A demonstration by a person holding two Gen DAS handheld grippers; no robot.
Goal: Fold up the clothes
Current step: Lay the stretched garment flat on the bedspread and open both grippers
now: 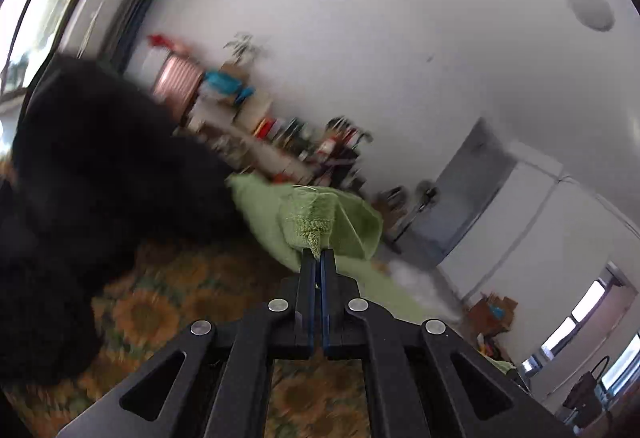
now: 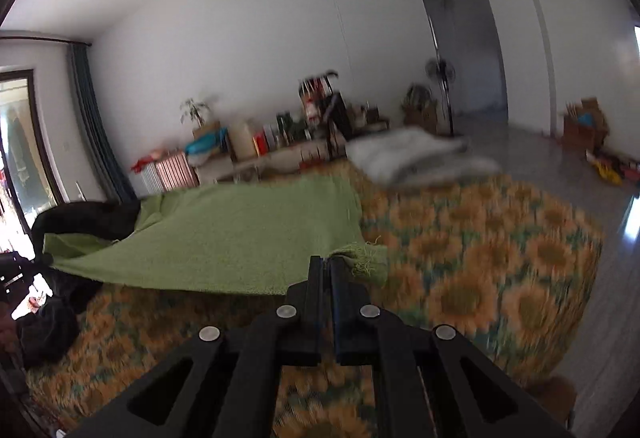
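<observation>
A green knitted cloth (image 2: pixel 240 234) is held stretched above a bed with a sunflower-print cover (image 2: pixel 500 258). My right gripper (image 2: pixel 327 263) is shut on its near right corner, whose frayed edge sticks out past the fingers. My left gripper (image 1: pixel 318 256) is shut on another frayed corner of the green cloth (image 1: pixel 316 216), lifted in the air. In the right wrist view the left gripper (image 2: pixel 24 270) shows at the far left edge, where the cloth's left corner ends. A pile of black clothes (image 1: pixel 92 174) lies on the bed, left of the cloth.
A white cloth (image 2: pixel 412 154) lies at the bed's far end. Low shelves with boxes, bottles and a plant (image 2: pixel 264 142) line the far wall. A standing fan (image 2: pixel 440 74) and cardboard boxes (image 2: pixel 584 126) stand on the grey floor to the right.
</observation>
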